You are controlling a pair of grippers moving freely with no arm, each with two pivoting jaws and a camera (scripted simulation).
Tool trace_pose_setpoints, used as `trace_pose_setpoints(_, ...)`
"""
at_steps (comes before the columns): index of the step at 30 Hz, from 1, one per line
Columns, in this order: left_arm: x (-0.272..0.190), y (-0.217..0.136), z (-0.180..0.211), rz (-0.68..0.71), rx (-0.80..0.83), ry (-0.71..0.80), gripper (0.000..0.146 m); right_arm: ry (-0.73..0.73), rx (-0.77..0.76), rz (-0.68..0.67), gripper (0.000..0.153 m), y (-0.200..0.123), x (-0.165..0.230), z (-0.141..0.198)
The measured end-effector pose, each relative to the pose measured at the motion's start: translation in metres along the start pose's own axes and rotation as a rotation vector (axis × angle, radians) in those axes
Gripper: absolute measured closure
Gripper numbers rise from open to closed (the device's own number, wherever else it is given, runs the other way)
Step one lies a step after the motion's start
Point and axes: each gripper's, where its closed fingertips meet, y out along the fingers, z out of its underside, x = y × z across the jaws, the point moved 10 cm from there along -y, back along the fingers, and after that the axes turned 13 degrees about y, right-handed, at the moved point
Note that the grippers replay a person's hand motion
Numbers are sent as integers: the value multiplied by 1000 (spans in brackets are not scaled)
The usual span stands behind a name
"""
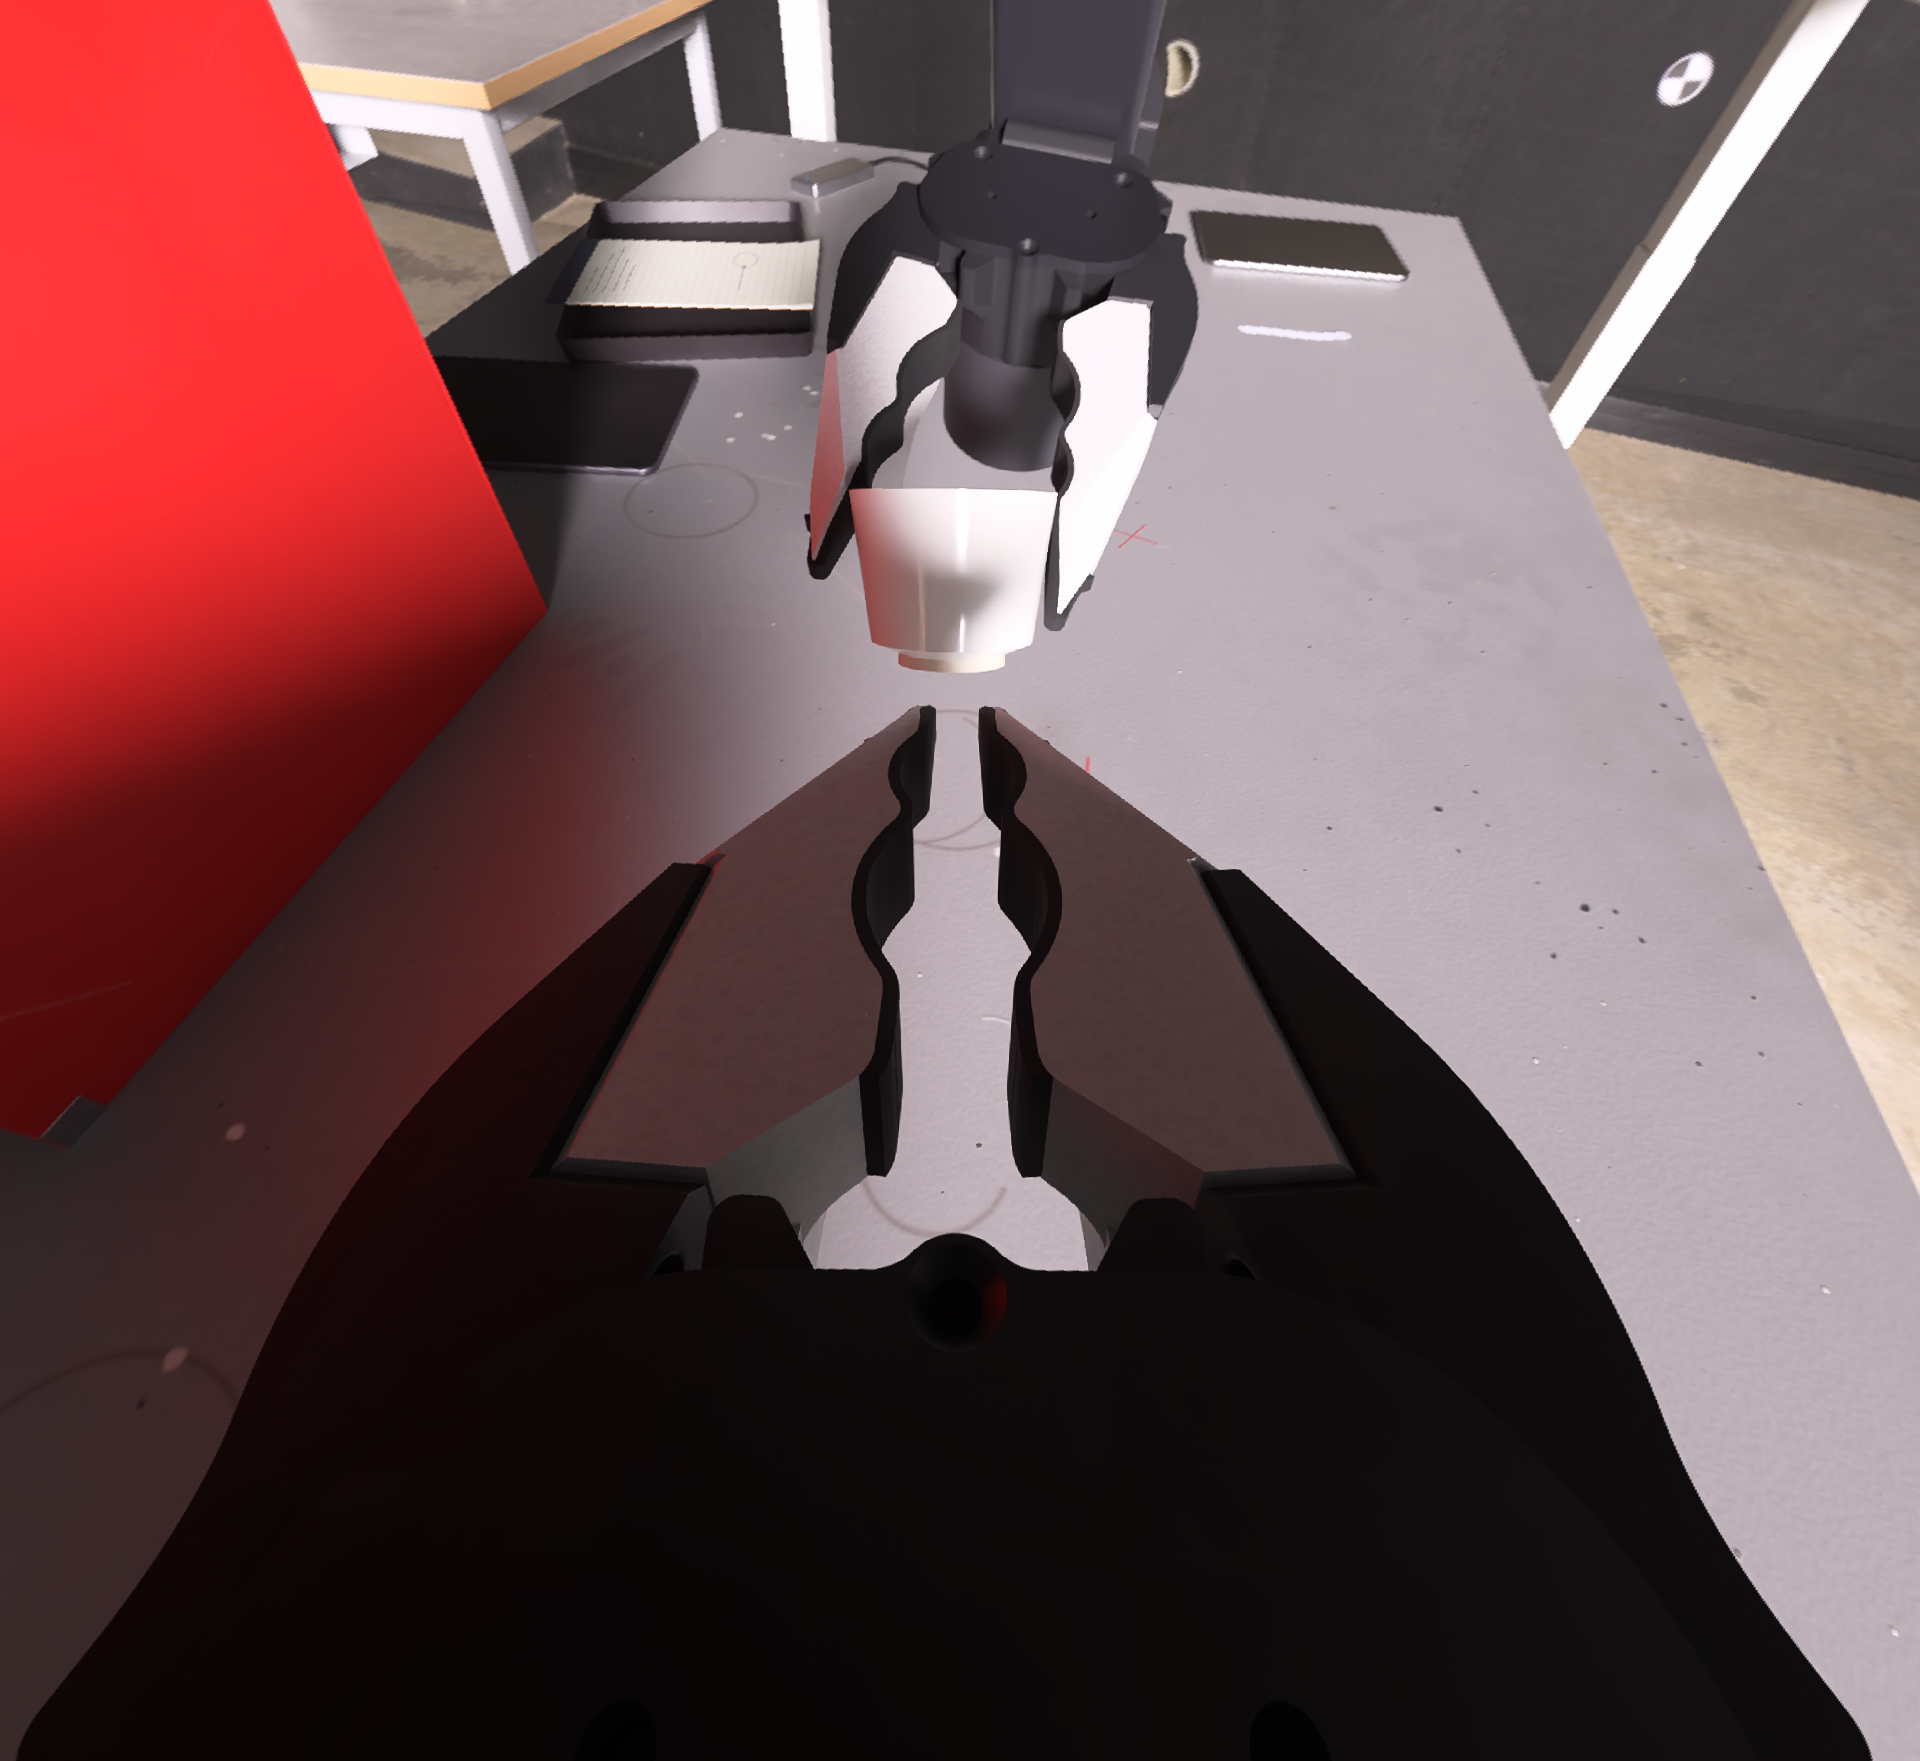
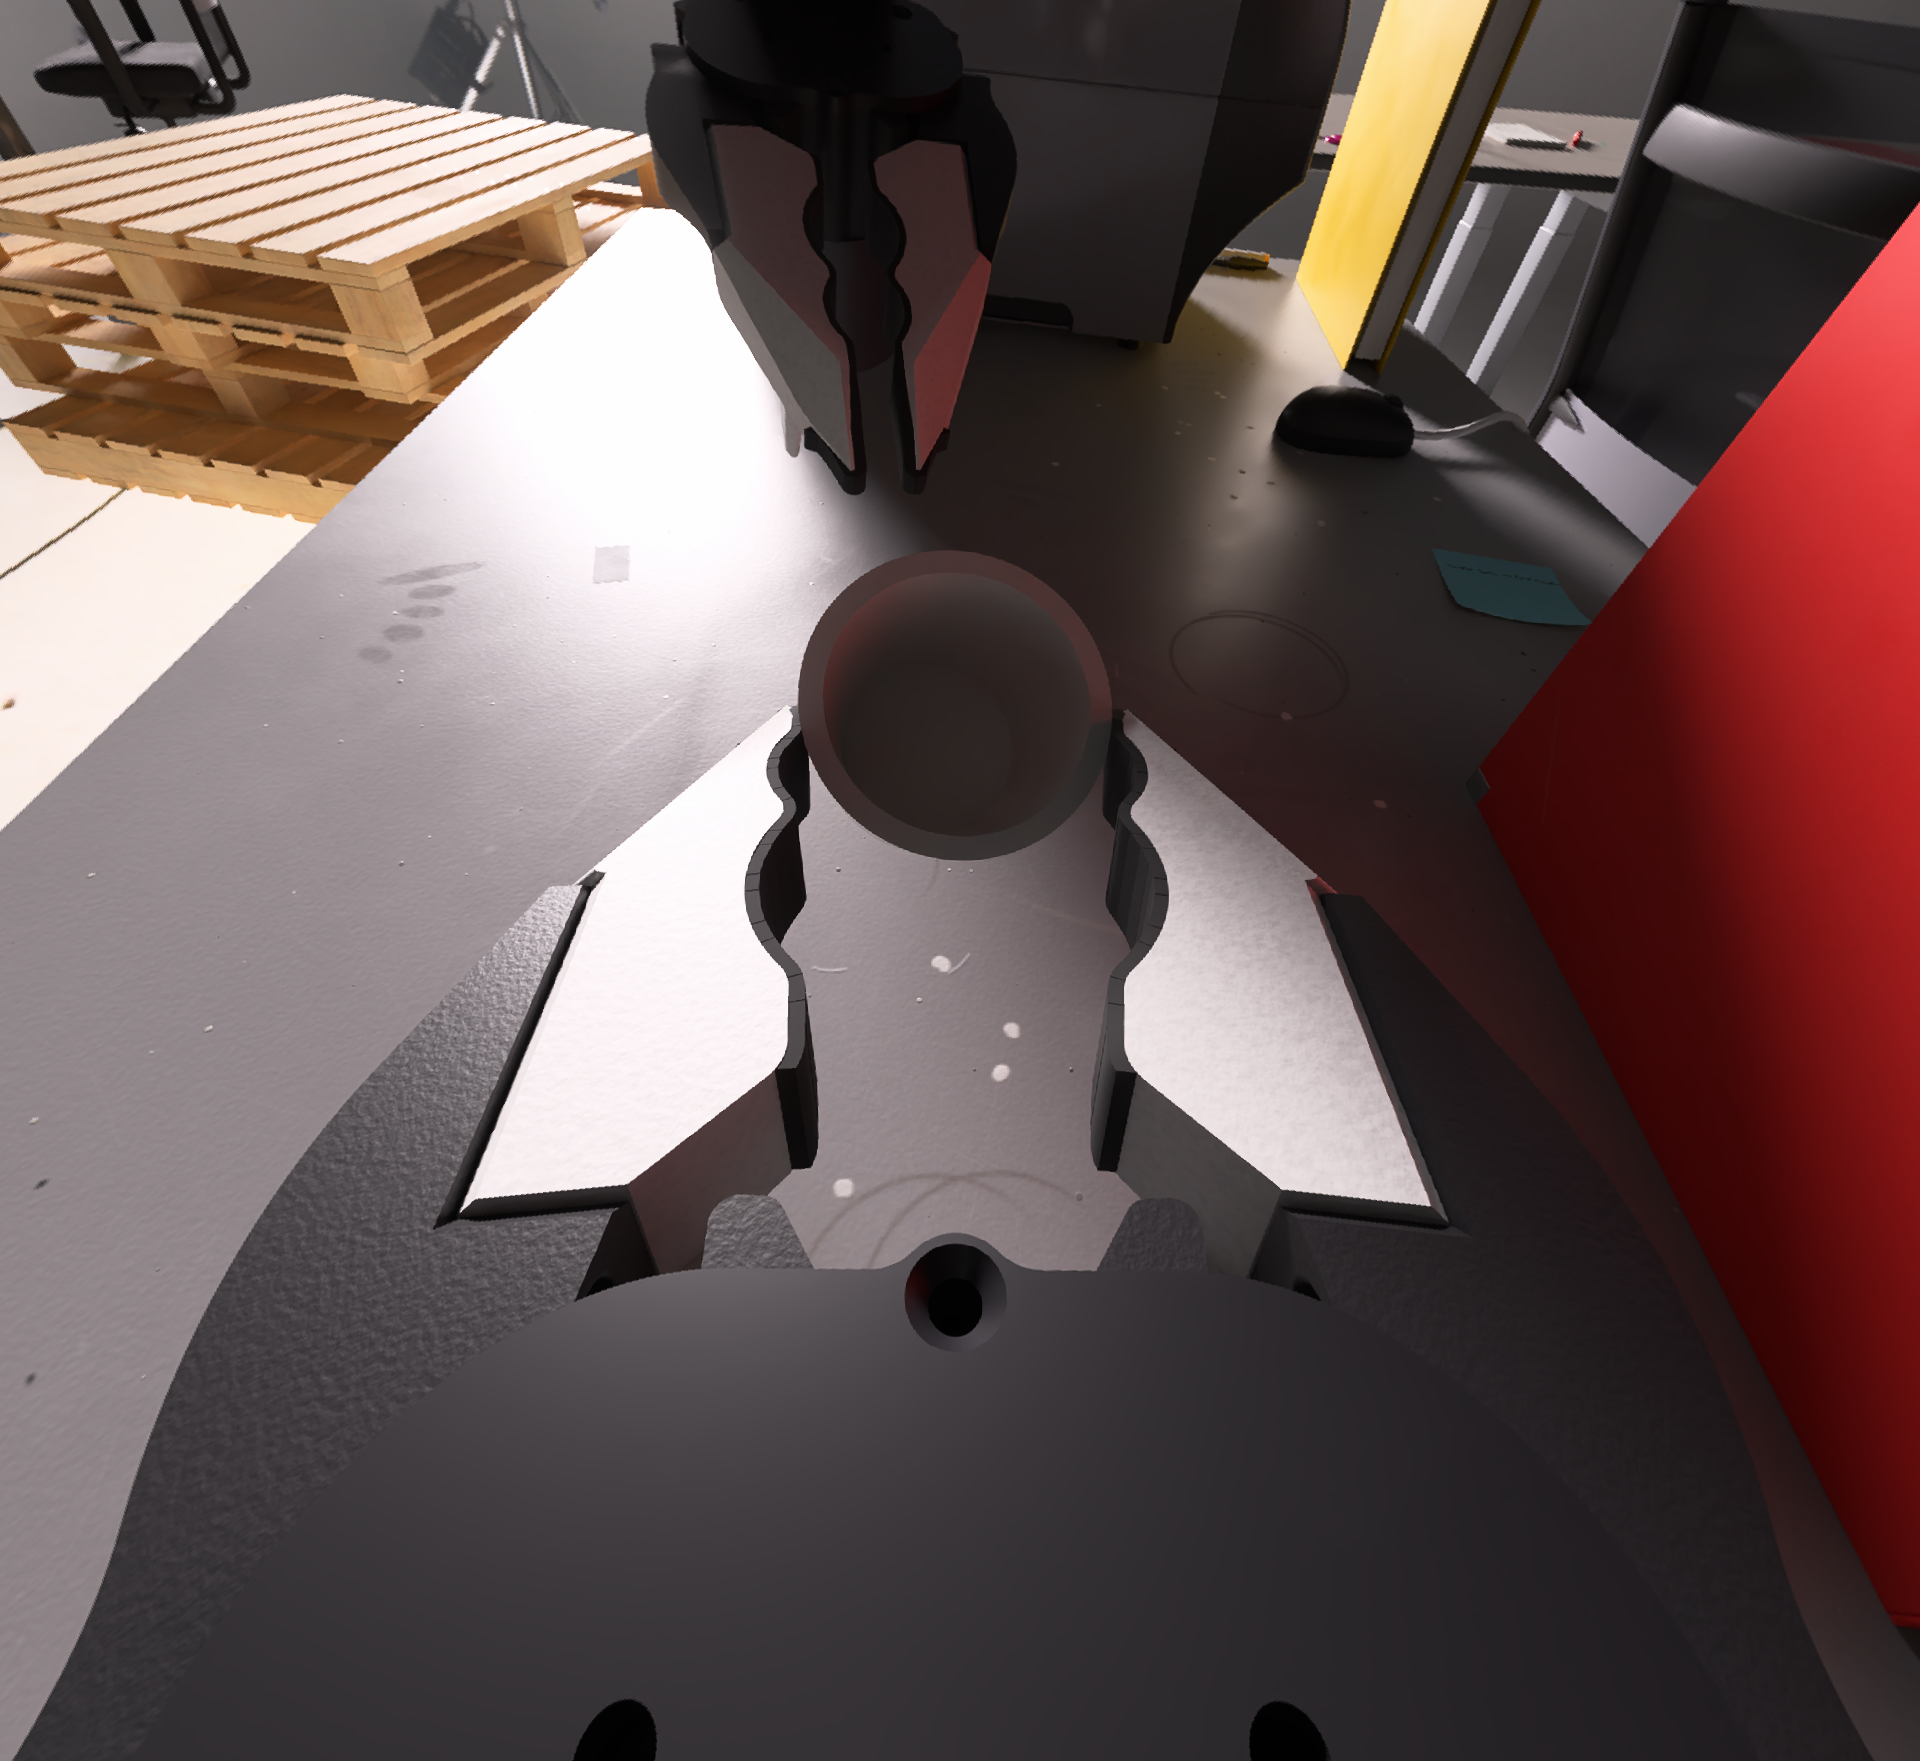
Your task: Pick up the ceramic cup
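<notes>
The right gripper's [image 2: 956, 735] fingers [image 2: 784, 776] are clamped on the ceramic cup [image 2: 951, 703], one on each side of its rim. In the left wrist view the cup [image 1: 951, 568] is white, upright and clear of the grey desk [image 1: 1351, 724], its foot above the surface, over the desk's middle. The left gripper's [image 1: 956, 724] fingers [image 1: 904, 776] are nearly together with only a thin slit between them, holding nothing, their tips just below and in front of the cup. A red panel [image 1: 208, 464] stands along one long edge of the desk. A black mouse [image 2: 1345, 423] lies near a far corner, and a blue note [image 2: 1512, 589] lies by the panel.
</notes>
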Motion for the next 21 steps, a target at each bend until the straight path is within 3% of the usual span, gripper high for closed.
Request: trace_pose_setpoints(21, -3, 11, -3, -115, 66, 58, 138, 20, 0, 46, 96, -5, -5, 7)
